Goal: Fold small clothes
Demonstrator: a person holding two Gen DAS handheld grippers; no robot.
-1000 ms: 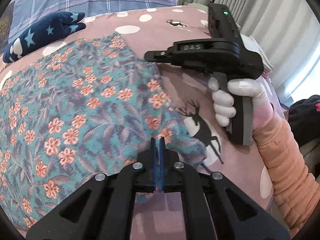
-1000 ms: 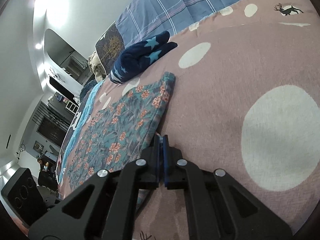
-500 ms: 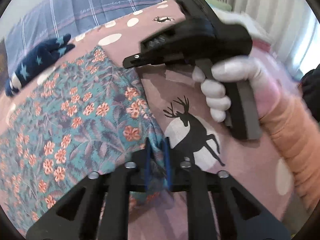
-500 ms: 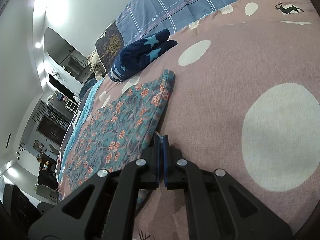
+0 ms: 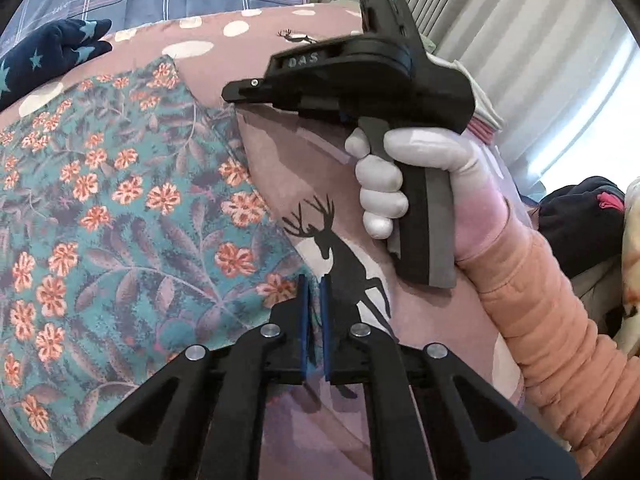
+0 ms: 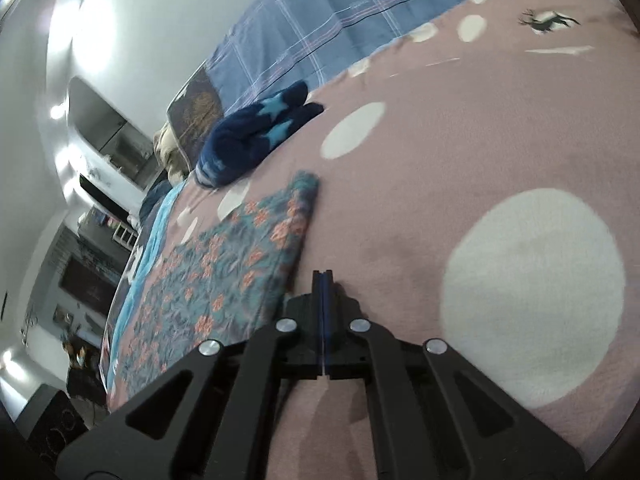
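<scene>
Two pairs of tongs work at one edge of a floral garment, a teal cloth with orange flowers spread flat on a mauve bedspread printed with white dots and dark deer.

From the left wrist view, the left tongs sit at the garment's near corner. A strip of the flowered cloth shows in the narrow slit between the blue pads, so they are clenched on that corner. Just beyond them a deer print lies on the bare bedspread beside the garment's edge.

The right tongs, seen from their own camera, are pressed fully together with nothing visible between them; their tips rest just beside the garment's long edge, over plain bedspread. In the left wrist view that same tool appears from the side, held by a white-gloved hand with a peach sleeve, its nose reaching the cloth's edge farther up.

Beyond the garment's far corner lies a rolled navy piece with pale blue stars, near but apart from it. Behind that runs a blue plaid blanket. Pale curtains hang at the right of the left wrist view.
</scene>
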